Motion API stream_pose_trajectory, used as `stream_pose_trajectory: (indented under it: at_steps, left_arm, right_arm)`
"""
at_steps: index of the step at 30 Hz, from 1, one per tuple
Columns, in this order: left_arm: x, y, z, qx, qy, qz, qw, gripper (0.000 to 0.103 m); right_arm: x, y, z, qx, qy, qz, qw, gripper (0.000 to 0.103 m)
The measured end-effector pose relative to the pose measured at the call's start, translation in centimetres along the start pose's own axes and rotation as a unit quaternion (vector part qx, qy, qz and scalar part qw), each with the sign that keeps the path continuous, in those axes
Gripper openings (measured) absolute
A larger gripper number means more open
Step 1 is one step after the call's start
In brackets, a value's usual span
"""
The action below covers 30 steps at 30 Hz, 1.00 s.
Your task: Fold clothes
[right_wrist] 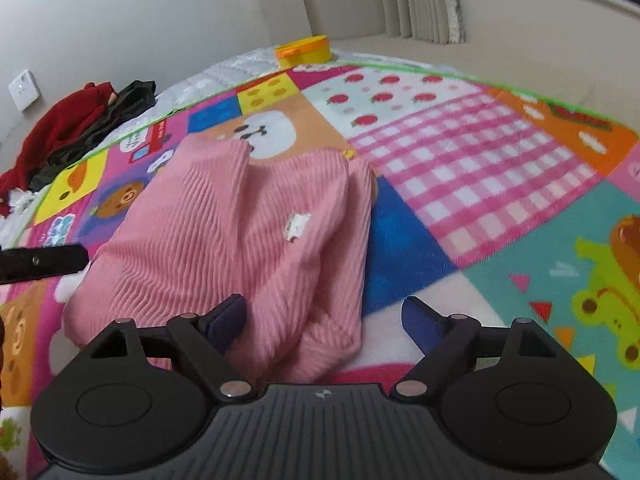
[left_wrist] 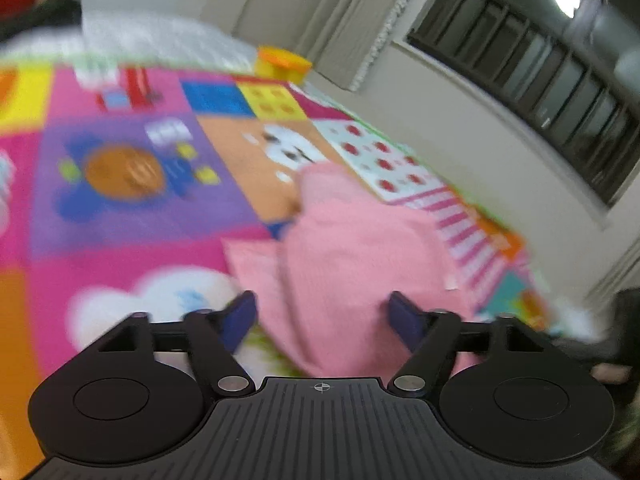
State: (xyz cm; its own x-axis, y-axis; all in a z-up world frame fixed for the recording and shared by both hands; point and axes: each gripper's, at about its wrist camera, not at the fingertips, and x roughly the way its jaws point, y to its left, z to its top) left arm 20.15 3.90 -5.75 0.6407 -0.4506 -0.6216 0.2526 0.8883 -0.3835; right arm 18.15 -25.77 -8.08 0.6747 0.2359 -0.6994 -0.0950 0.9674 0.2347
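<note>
- Our jaws stand wide on both tools: the left gripper (left_wrist: 322,312) and the right gripper (right_wrist: 324,320) each show their two blue pads well apart, pressing on nothing, though pink cloth lies in the gap between them.
- The task's thing, the pink ribbed sweater (right_wrist: 240,232), lies bunched on the patchwork play mat (right_wrist: 460,168), partly folded over itself, with a small white label (right_wrist: 296,226) showing on top; its near hem sits just under the right gripper's left pad.
- What could go wrong — we judge the loose fold may slump open, since neither tool pins it and the knit looks soft and springy.
- If we close now, the pads could pinch several layers at once, or catch the mat along with the sweater, and drag the whole heap askew.
- The left wrist view is blurred, so a grab aimed from it alone might miss the edge we want.
- Pose: both tools tilt down toward the mat from the near side, the right one over the sweater's near right corner, the left one over its other flank — the dark bar (right_wrist: 40,262) at the left edge of the right view is probably part of the left tool.
- A red and dark clothes pile (right_wrist: 80,120) waits far left; an orange box (right_wrist: 304,50) stands at the far edge.
</note>
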Motion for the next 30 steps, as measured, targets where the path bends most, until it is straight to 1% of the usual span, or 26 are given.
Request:
stream_pose_trajectory:
  at_steps: [1, 2, 3, 4, 6, 7, 8, 9, 10, 12, 13, 16, 18, 20, 22, 23, 25, 26, 27, 28, 29, 30]
  left_arm:
    - [0.0, 0.2, 0.0, -0.003, 0.014, -0.007, 0.9999, 0.088]
    - [0.3, 0.6, -0.2, -0.021, 0.034, -0.026, 0.9989, 0.088]
    - [0.7, 0.9, -0.5, -0.042, 0.056, -0.047, 0.9965, 0.089]
    - [1.3, 1.1, -0.9, -0.058, 0.068, -0.058, 0.9943, 0.089]
    - [2.6, 1.3, -1.7, -0.089, 0.089, -0.073, 0.9894, 0.088]
    - [2.8, 1.2, -1.8, -0.093, 0.083, -0.074, 0.9894, 0.083]
    - [2.9, 1.2, -1.7, -0.093, 0.072, -0.074, 0.9903, 0.076]
    - [3.1, 1.2, -1.3, -0.091, 0.058, -0.074, 0.9914, 0.066]
    - [3.4, 1.2, -0.9, -0.087, 0.043, -0.074, 0.9925, 0.063]
    - [4.5, 1.3, 0.2, -0.065, 0.007, -0.042, 0.9969, 0.062]
    - [5.1, 1.5, 0.9, -0.059, -0.003, -0.027, 0.9979, 0.062]
    - [6.8, 2.3, 3.4, -0.027, -0.023, 0.008, 0.9993, 0.062]
    - [7.4, 2.0, 4.2, 0.006, -0.033, 0.026, 0.9991, 0.063]
    - [8.0, 1.5, 4.9, 0.04, -0.043, 0.044, 0.9973, 0.066]
    - [8.5, 1.1, 5.6, 0.073, -0.052, 0.062, 0.994, 0.068]
    - [8.3, 0.7, 5.3, 0.082, -0.056, 0.065, 0.993, 0.068]
    - [7.7, 0.8, 4.1, 0.07, -0.057, 0.061, 0.9941, 0.07]
    - [7.5, 1.2, 3.6, 0.054, -0.058, 0.058, 0.9952, 0.071]
    - [7.1, 1.5, 2.9, 0.035, -0.065, 0.056, 0.9957, 0.076]
    - [6.6, 1.9, 2.2, 0.016, -0.072, 0.055, 0.9958, 0.082]
    - [5.9, 2.0, 1.5, 0.004, -0.08, 0.058, 0.9951, 0.084]
    - [5.1, 1.9, 0.7, 0.001, -0.088, 0.067, 0.9938, 0.087]
  right_arm:
    - [0.1, 0.0, -0.2, -0.005, 0.002, 0.002, 1.0, 0.085]
    - [0.2, 0.2, -0.4, -0.015, 0.001, 0.001, 1.0, 0.084]
    - [0.3, 0.4, -0.5, -0.022, -0.002, 0.0, 1.0, 0.08]
    - [0.4, 0.6, -0.5, -0.021, -0.005, 0.007, 1.0, 0.076]
    - [0.8, 1.1, -0.4, -0.02, -0.012, 0.019, 1.0, 0.058]
    - [1.1, 1.5, -0.3, -0.023, -0.016, 0.023, 0.999, 0.057]
    - [1.7, 2.1, 0.0, -0.032, -0.018, 0.025, 0.999, 0.052]
    - [2.2, 2.6, 0.4, -0.041, -0.021, 0.026, 0.999, 0.045]
    - [3.2, 3.1, 1.2, -0.048, -0.024, 0.026, 0.998, 0.044]
    - [5.0, 4.1, 2.9, -0.063, -0.031, 0.026, 0.997, 0.043]
    - [5.9, 4.5, 3.8, -0.071, -0.035, 0.026, 0.997, 0.043]
    - [8.6, 5.0, 6.5, -0.105, -0.053, 0.023, 0.993, 0.044]
    - [10.0, 4.7, 7.8, -0.106, -0.057, 0.026, 0.992, 0.045]
    - [10.5, 4.3, 8.1, -0.101, -0.059, 0.029, 0.993, 0.045]
    - [10.1, 3.9, 7.3, -0.095, -0.064, 0.03, 0.993, 0.045]
    - [9.7, 3.6, 6.9, -0.086, -0.066, 0.031, 0.994, 0.046]
    - [9.0, 3.0, 5.9, -0.067, -0.07, 0.033, 0.995, 0.052]
    - [8.5, 2.7, 5.5, -0.054, -0.074, 0.034, 0.995, 0.062]
    - [7.9, 2.3, 5.1, -0.041, -0.078, 0.035, 0.995, 0.073]
    - [7.3, 2.0, 4.4, -0.029, -0.082, 0.035, 0.996, 0.079]
    - [6.4, 1.7, 3.7, -0.022, -0.083, 0.034, 0.996, 0.09]
    - [5.6, 1.3, 2.9, -0.015, -0.085, 0.034, 0.996, 0.095]
